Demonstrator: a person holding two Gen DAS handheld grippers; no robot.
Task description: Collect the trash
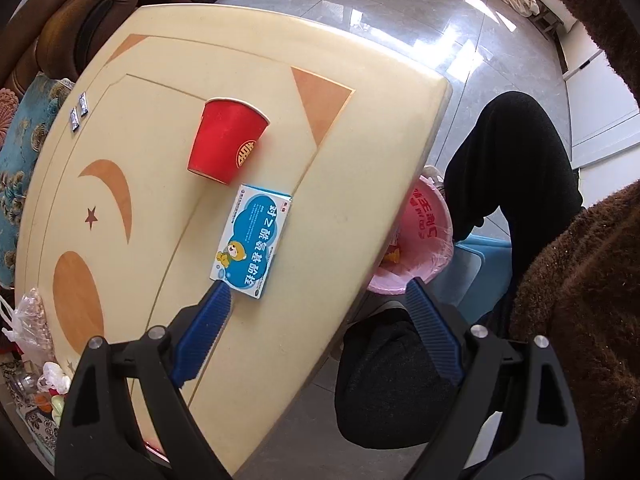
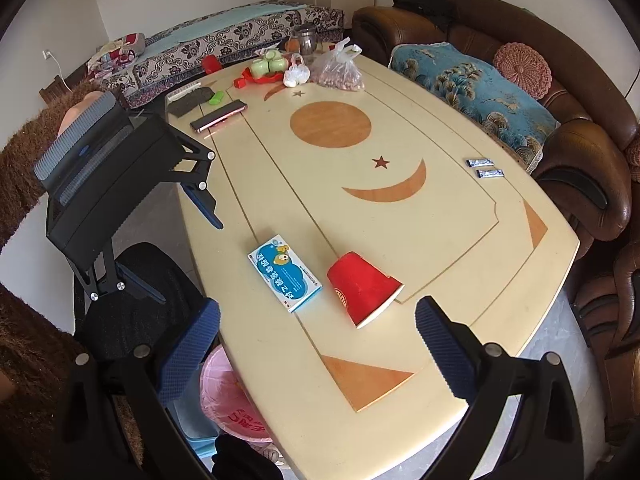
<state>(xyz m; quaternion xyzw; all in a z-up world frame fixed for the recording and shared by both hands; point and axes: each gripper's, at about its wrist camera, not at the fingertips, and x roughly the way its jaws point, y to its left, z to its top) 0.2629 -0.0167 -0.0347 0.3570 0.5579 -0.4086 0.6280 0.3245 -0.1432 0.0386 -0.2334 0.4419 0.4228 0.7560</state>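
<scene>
A red paper cup point(image 1: 228, 144) point(image 2: 362, 288) lies on its side on the cream table point(image 1: 120, 240) point(image 2: 440, 240). Beside it a blue medicine box point(image 1: 254, 240) point(image 2: 285, 272) lies flat. A bin with a pink liner point(image 1: 420, 248) point(image 2: 228, 396) stands on the floor by the table edge. My left gripper point(image 1: 320, 292) point(image 2: 191, 263) hangs open over that edge, one fingertip close to the box corner, nothing between its fingers. My right gripper point(image 2: 318, 312) is open above the near end of the table, just short of the cup and box, holding nothing.
Two small blue-white sachets point(image 1: 78, 112) point(image 2: 484, 168) lie near the sofa side. At the far end are a phone point(image 2: 218, 116), a bag of nuts point(image 2: 338, 68) and other bits. A brown sofa point(image 2: 580, 160) rings the table. A person's dark-trousered knees point(image 1: 400, 380) sit by the bin.
</scene>
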